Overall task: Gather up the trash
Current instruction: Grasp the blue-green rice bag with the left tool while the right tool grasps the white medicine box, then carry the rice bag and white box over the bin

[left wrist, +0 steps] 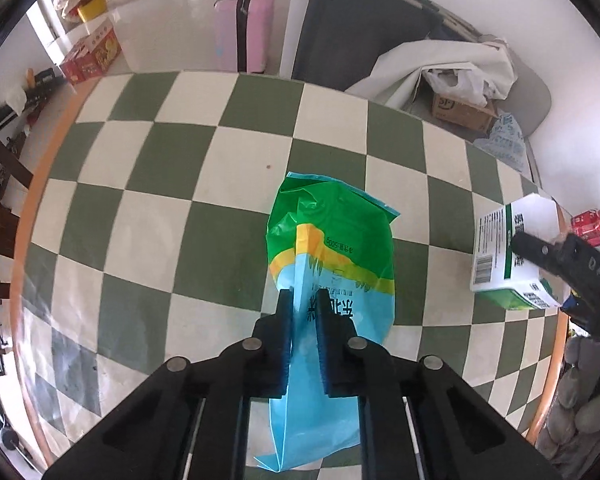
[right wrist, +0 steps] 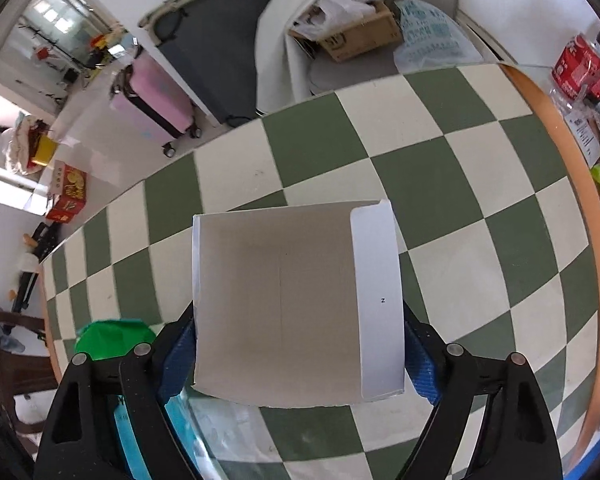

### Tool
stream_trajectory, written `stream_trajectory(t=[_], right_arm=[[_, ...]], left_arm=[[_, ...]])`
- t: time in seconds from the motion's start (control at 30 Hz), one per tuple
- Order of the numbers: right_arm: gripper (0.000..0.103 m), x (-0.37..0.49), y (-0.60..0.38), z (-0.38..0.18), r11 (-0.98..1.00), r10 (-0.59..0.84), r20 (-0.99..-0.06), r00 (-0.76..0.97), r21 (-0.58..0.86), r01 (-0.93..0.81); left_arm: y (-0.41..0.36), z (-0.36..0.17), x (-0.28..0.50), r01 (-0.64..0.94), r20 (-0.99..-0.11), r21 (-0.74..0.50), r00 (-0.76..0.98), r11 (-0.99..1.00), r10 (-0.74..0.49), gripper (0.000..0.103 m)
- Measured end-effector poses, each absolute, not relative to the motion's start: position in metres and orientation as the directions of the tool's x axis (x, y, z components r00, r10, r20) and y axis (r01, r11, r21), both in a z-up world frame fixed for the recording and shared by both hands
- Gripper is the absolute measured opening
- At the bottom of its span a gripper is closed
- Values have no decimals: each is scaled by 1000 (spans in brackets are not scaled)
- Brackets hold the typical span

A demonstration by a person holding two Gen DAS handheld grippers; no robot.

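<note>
Currently the left tongs (left wrist: 303,300) point steeply down at the checkered desk (left wrist: 204,160), jaws closed to a narrow gap and clamped on a fold of the green-and-blue plastic bag (left wrist: 332,248), which hangs just above the desk's centre. Right of the bag, the right tongs (right wrist: 298,344) also point steeply down, jaws wide, straddling the open white carton (right wrist: 296,300) at the desk's right edge.

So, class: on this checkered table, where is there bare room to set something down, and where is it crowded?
Bare: the whole far half of the checkered table, from the green and blue plastic bag out to the orange rim, and the stretch left of the bag. Crowded: the near right, where the left gripper pinches the bag and the right gripper straddles the open white carton.
</note>
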State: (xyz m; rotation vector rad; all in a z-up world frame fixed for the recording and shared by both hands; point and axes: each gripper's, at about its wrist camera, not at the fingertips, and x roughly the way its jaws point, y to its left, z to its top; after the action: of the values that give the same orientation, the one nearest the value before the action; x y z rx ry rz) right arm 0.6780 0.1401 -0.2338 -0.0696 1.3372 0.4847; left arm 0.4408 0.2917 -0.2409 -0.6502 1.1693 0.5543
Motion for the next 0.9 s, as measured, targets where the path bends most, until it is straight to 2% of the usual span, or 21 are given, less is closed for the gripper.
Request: stream_trajectory(t=[0.13,0.43,0.73,0.9], right_arm=[[88,660,127,-216,882,325,-932,158,239,-405],[88,586,79,-181,846,400,-903,160,296,-444],[88,438,4,-149,821,430,-878,209,284,-496],[87,337,-47,-143,831,437,-868,234,290,-476]], left_arm=[[287,-229,444,-693,-944,-181,322,698,75,8],[255,-187,378,-665,-915,-163,378,729,140,8],[199,-158,222,-636,-895,-157,414,756,163,8],[167,-153,119,-606,-888,-187,441,773,131,8]])
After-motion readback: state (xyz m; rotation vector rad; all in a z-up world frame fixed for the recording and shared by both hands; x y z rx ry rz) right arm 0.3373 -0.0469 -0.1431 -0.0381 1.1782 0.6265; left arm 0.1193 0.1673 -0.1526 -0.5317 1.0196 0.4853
